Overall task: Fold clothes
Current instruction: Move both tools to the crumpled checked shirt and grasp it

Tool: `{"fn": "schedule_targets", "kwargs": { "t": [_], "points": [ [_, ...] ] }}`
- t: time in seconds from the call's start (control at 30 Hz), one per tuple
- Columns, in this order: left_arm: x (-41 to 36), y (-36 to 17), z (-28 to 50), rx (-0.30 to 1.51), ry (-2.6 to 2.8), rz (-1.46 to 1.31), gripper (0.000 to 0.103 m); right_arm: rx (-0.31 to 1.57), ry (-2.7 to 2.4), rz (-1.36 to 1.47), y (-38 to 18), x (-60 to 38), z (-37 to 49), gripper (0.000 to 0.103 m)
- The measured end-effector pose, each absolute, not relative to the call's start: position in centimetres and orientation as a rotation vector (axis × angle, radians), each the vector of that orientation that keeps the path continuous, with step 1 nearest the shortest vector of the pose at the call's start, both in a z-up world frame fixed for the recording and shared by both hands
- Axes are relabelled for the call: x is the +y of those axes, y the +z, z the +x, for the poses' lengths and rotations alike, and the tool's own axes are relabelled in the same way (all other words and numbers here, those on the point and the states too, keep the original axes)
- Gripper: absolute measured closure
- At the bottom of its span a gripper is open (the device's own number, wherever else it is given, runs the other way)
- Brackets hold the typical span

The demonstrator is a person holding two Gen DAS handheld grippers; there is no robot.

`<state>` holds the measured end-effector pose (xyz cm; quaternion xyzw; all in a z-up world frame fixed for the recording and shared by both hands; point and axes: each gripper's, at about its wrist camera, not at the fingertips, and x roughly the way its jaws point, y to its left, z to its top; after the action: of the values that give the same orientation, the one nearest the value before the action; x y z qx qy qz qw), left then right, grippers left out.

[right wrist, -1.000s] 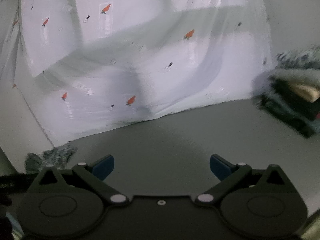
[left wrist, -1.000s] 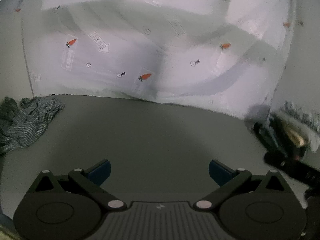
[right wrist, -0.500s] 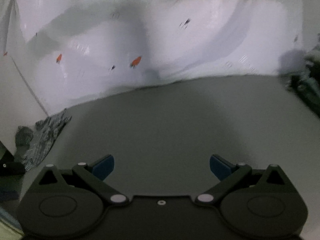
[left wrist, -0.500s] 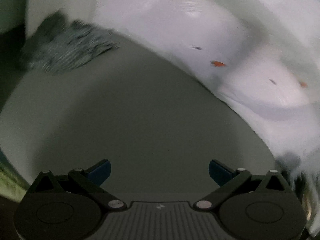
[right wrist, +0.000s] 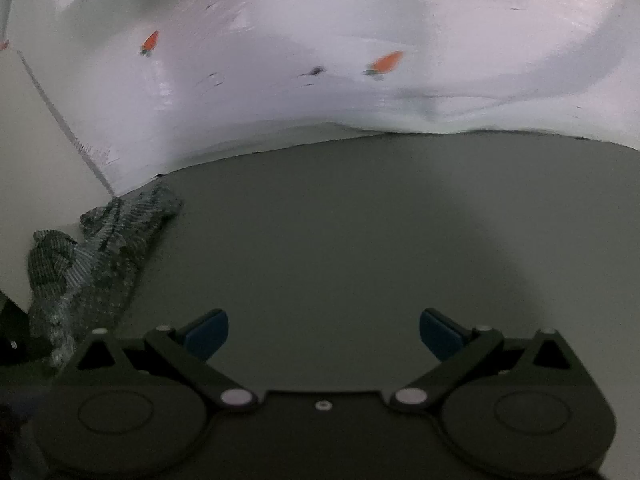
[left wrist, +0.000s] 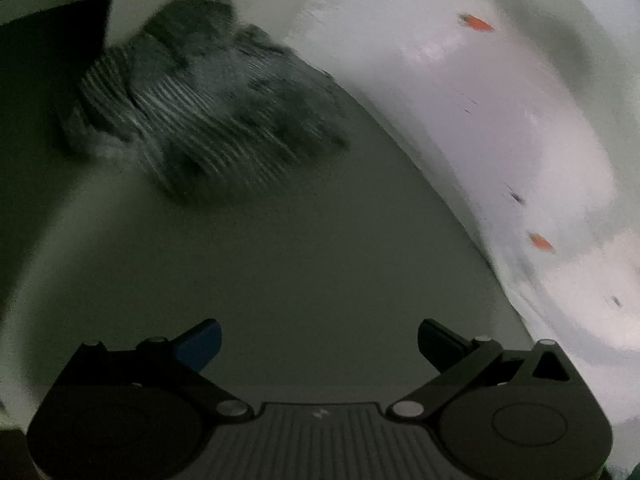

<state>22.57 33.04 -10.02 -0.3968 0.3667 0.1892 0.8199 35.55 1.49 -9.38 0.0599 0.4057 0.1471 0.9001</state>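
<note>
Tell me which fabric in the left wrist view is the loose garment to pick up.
The crumpled dark grey striped garment, bunched on the grey tabletop. The white carrot-print cloth hangs as a backdrop. Both left gripper and right gripper are open and empty.

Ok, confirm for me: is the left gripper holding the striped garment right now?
No: the left gripper is open and empty above the bare grey surface, with the striped garment lying well ahead of it.

Crumpled dark striped garment (left wrist: 208, 120) on the grey surface, against the white carrot-print sheet (right wrist: 320, 60).
</note>
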Motion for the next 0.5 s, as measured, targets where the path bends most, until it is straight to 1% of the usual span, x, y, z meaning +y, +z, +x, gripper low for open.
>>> {"fn": "schedule_targets", "kwargs": {
  "t": [0.17, 0.23, 0.3, 0.33, 0.37, 0.4, 0.43, 0.5],
  "points": [
    [41.7, -12.0, 26.0, 0.782, 0.535, -0.806, 0.002, 0.858, 0.424, 0.12, -10.8, 10.5, 40.8, 0.001],
    [44.8, -12.6, 27.0, 0.772, 0.592, -0.795, 0.006, 0.875, 0.501, 0.142, -11.6, 14.1, 42.6, 0.005],
    [47.7, -13.1, 27.8, 0.754, 0.649, -0.791, 0.009, 0.889, 0.563, 0.146, -12.4, 18.2, 44.4, 0.016],
    [49.0, -13.3, 28.2, 0.746, 0.671, -0.792, 0.012, 0.902, 0.589, 0.143, -12.9, 19.9, 45.2, 0.02],
    [50.1, -13.5, 28.4, 0.74, 0.689, -0.795, 0.014, 0.917, 0.612, 0.142, -13.4, 21.4, 45.9, 0.027],
    [51.2, -13.7, 28.6, 0.733, 0.706, -0.797, 0.018, 0.936, 0.642, 0.146, -14.0, 23.3, 46.7, 0.031],
    [52.1, -14.0, 28.9, 0.728, 0.729, -0.799, 0.02, 0.958, 0.671, 0.156, -14.6, 24.9, 47.4, 0.033],
    [53.9, -14.8, 29.5, 0.718, 0.779, -0.799, 0.021, 0.991, 0.717, 0.173, -15.7, 27.5, 48.7, 0.034]
  ]
}}
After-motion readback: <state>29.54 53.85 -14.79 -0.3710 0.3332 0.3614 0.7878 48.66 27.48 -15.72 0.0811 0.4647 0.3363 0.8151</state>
